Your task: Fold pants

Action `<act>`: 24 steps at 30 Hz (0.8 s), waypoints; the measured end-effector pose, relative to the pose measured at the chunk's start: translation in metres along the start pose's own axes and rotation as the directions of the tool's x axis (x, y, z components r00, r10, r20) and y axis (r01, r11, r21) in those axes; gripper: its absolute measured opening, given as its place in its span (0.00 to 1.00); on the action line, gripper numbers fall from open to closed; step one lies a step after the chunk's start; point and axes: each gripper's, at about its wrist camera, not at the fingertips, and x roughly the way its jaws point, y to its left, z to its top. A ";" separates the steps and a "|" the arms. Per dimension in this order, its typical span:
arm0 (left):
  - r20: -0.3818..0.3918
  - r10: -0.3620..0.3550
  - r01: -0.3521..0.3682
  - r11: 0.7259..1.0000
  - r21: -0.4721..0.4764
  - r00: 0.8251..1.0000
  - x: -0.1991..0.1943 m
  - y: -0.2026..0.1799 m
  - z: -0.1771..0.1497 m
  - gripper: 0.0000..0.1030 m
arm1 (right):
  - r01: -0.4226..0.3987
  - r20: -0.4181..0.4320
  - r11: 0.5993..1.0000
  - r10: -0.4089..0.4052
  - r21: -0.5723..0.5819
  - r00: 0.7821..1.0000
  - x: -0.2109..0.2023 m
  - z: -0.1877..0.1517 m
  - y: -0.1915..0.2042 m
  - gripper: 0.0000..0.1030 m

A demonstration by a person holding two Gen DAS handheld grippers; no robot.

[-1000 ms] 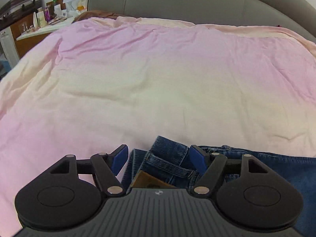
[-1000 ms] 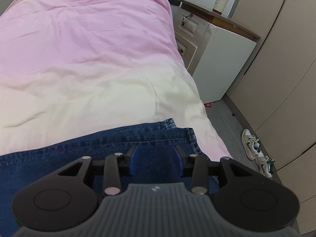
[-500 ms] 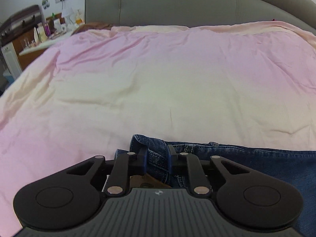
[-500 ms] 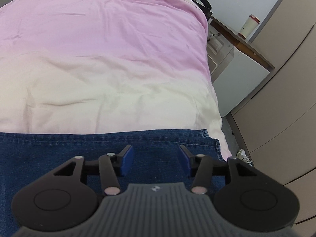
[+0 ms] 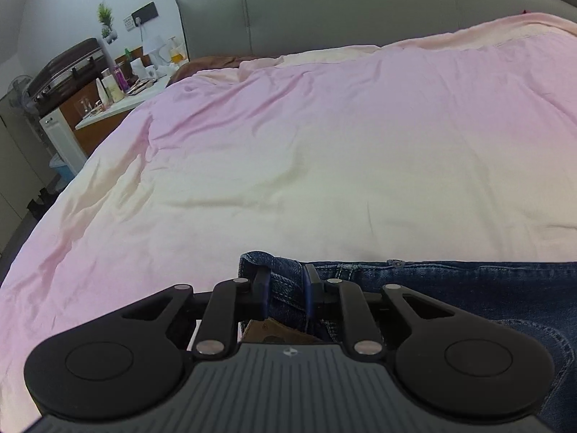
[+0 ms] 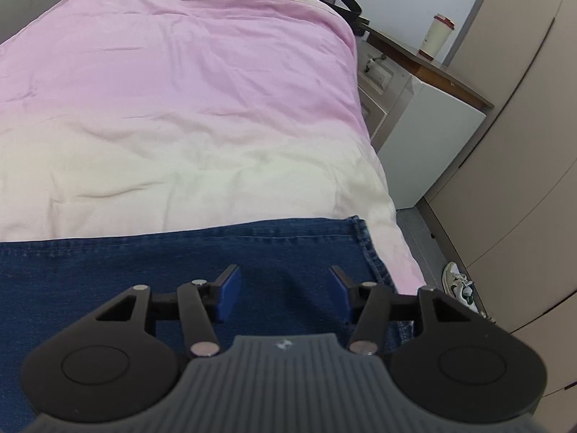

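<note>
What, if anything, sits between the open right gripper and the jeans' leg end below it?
Nothing visible. The right gripper is open directly over the hem end of the jeans, with only denim showing between its pads. The left gripper is shut on the jeans' waistband. The pink bedspread beyond is bare.

both claws: black linkage arms, silver rivets, blue pads (image 6: 227, 294), ribbed grey housing.

No legible text, brown patch on jeans (image 5: 468, 288) too blurred; cup (image 6: 437, 38) print unreadable
</note>
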 end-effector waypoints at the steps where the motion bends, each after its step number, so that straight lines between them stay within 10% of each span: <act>1: -0.011 -0.007 0.007 1.000 0.007 1.000 0.003 -0.001 0.000 0.19 | 0.019 -0.002 1.000 -0.018 0.015 1.000 0.004 -0.001 -0.009 0.49; 8: -0.043 0.010 -0.010 1.000 0.012 0.999 0.007 -0.004 -0.003 0.21 | 0.071 -0.025 0.960 -0.067 0.272 0.997 0.047 0.001 -0.093 0.50; 15: -0.051 0.090 -0.088 0.995 0.037 0.995 0.008 -0.021 0.000 0.21 | -0.086 0.012 0.917 0.088 0.390 0.996 0.088 0.011 -0.113 0.49; 17: -0.051 0.104 -0.102 0.993 0.052 0.993 0.007 -0.024 0.000 0.21 | -0.147 0.014 0.921 0.152 0.362 0.988 0.094 0.013 -0.104 0.31; 18: -0.051 0.107 -0.104 0.993 0.053 0.993 0.007 -0.024 0.000 0.21 | -0.165 0.003 0.928 0.174 0.335 0.985 0.097 0.013 -0.099 0.05; 24: -0.024 0.099 -0.098 0.994 0.039 0.995 0.001 -0.020 -0.002 0.21 | -0.043 0.084 0.983 0.028 0.180 0.996 0.078 0.020 -0.074 0.00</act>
